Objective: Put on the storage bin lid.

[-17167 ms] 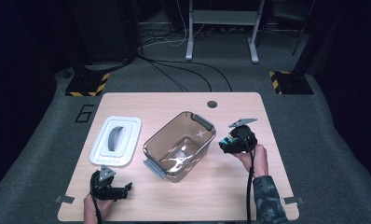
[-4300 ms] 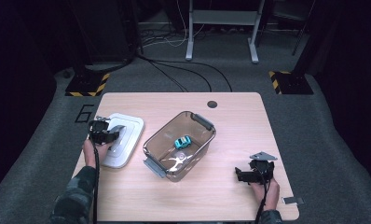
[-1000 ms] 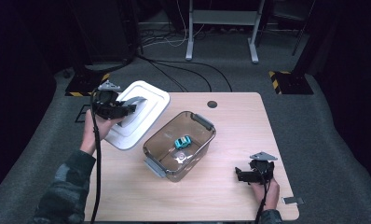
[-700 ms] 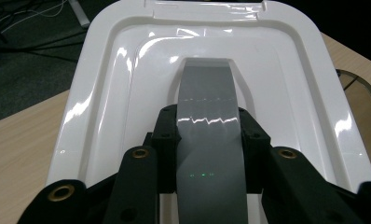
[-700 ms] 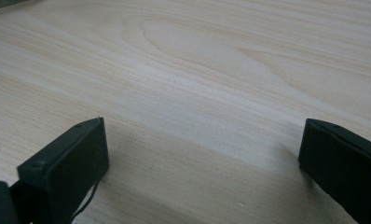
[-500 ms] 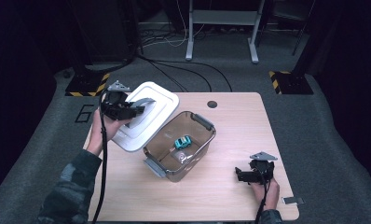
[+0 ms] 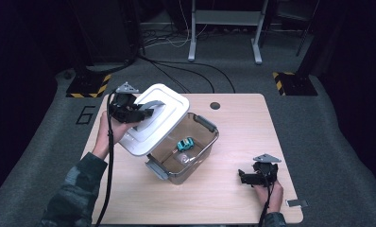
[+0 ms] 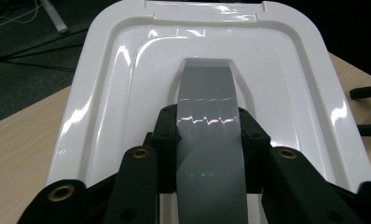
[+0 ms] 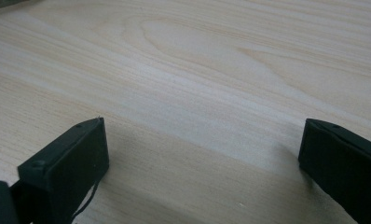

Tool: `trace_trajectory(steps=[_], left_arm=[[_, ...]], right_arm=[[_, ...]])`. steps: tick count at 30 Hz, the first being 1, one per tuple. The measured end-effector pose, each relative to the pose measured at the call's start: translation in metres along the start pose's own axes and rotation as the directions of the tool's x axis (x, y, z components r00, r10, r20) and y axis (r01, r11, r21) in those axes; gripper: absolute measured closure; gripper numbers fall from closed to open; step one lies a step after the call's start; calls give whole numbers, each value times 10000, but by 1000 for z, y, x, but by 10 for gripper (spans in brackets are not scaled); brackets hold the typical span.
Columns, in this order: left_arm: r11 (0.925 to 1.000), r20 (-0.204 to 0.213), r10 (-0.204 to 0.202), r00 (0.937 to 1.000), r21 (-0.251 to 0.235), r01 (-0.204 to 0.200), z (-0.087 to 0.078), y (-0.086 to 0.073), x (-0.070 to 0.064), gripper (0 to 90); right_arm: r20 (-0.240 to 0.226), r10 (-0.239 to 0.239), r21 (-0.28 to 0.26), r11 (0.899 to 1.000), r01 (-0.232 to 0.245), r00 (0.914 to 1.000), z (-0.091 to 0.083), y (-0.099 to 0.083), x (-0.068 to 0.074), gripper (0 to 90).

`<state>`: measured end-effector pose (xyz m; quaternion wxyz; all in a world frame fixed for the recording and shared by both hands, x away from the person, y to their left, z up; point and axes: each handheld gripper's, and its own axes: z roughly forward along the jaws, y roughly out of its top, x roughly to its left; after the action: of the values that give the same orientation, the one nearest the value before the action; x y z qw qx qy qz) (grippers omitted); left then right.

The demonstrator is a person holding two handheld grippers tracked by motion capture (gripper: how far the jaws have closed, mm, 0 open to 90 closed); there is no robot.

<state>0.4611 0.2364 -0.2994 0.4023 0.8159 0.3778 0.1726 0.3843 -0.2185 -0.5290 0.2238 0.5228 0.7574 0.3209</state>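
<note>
Pale wooden table [image 7: 233, 142]: left gripper [image 7: 129, 109], jaws clamped on glossy white rectangular lid's [image 7: 155, 120] grey handle, holds it tilted upper-left of clear plastic bin [image 7: 188, 153]; right gripper [image 7: 259, 175] jaws apart.

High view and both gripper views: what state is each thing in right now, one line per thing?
Lid: white, lifted off the table, tilted, overlapping the box's left rim.
Lid handle: grey, clamped between the left tongs' jaws.
Left tongs: shut on the handle.
Box: clear, uncovered, standing on the table.
Toy car: teal, lying inside the box.
Right tongs: open, empty, low over the bare table.
</note>
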Motion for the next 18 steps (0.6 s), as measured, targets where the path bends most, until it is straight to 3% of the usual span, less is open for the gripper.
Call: trace_trajectory(steps=[18], left_arm=[[9996, 318, 192, 9993, 207, -199, 14, 5, -23, 668]], right_arm=[[5, 3, -2, 10000, -3, 10000, 0, 0, 0, 10]])
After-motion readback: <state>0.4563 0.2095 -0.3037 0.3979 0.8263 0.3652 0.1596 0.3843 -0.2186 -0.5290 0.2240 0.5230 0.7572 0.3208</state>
